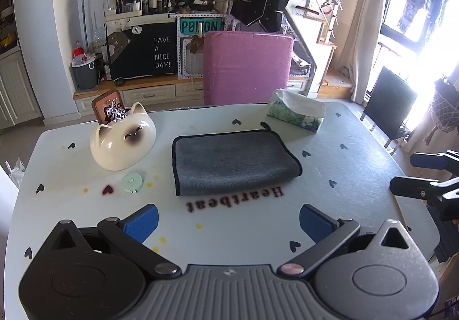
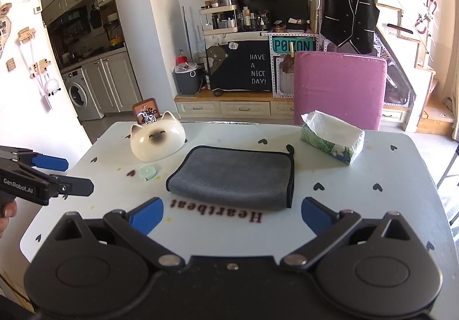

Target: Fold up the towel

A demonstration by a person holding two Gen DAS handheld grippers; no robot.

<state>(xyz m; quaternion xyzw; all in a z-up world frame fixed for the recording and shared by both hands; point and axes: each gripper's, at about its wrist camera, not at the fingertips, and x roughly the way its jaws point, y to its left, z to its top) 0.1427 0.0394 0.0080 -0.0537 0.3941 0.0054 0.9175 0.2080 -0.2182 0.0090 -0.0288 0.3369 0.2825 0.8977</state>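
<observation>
Blue-padded fingers of the left gripper (image 1: pixel 229 223) sit nearest in the left wrist view, spread wide and holding nothing, above the "Heartbeat" lettering (image 1: pixel 234 198) on the table (image 1: pixel 358 176). Beyond them the grey towel (image 1: pixel 233 164) lies mid-table, already doubled, its rounded fold on the near edge and black-trimmed edges to left, far and right. A cat-shaped bowl (image 1: pixel 122 145) and a green tape measure (image 1: pixel 132 182) stand left of it; a tissue pack (image 1: pixel 297 112) lies far right.

Right wrist view: the right gripper (image 2: pixel 231 216) is likewise spread and empty, just short of the towel (image 2: pixel 233 176), whose hanging loop (image 2: pixel 290 149) sits at the far right corner. The left gripper shows at the left edge, apart from the cloth.

Assessment: one fold appears complete. For a second fold, each gripper should pinch both layers at one short end's corners, lift low, carry across evenly, and align the trims before release. Risk: catching only the upper layer.
</observation>
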